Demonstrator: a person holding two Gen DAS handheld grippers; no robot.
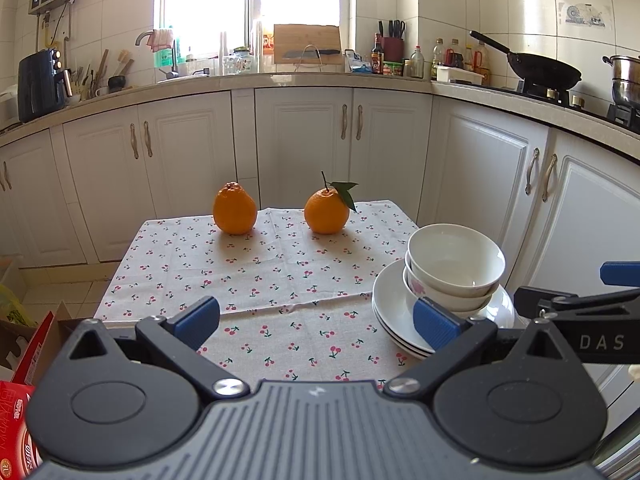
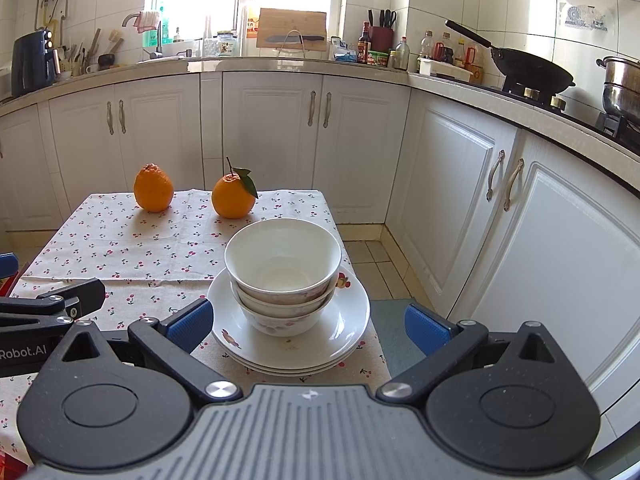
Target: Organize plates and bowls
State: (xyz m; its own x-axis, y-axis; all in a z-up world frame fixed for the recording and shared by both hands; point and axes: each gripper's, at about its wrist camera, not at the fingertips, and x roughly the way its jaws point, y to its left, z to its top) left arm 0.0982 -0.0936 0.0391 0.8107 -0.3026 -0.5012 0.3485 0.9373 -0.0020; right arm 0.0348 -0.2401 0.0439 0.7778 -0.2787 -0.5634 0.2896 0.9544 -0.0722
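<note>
Sitting at the right near corner of the tabletop (image 2: 100,220), the bowls (image 2: 282,268) are nested, rims up, on a stack of plates (image 2: 344,332) that lies flat. The pile's axis runs straight up; the top bowl tilts a little toward the cameras. Plates overhang the cloth edge slightly on the right, as far as I can tell.

Right tongs (image 2: 308,322) are spread wide, holding nothing, the pile centred between the blue pads (image 2: 190,322) but not touched. Left tongs (image 1: 316,318) are likewise released and empty, off to the pile's left, its right pad in front of the plate rim.

Judged step: the pile looks already sorted, so a lift or shift of it may be next. For that, grip the plate rim low from both sides, keep it level, go slow; the tilted top bowl could slide.

Two oranges (image 2: 154,190) stand well apart at the far edge, one with a leaf. Kitchen cabinets (image 2: 276,136) are behind.
</note>
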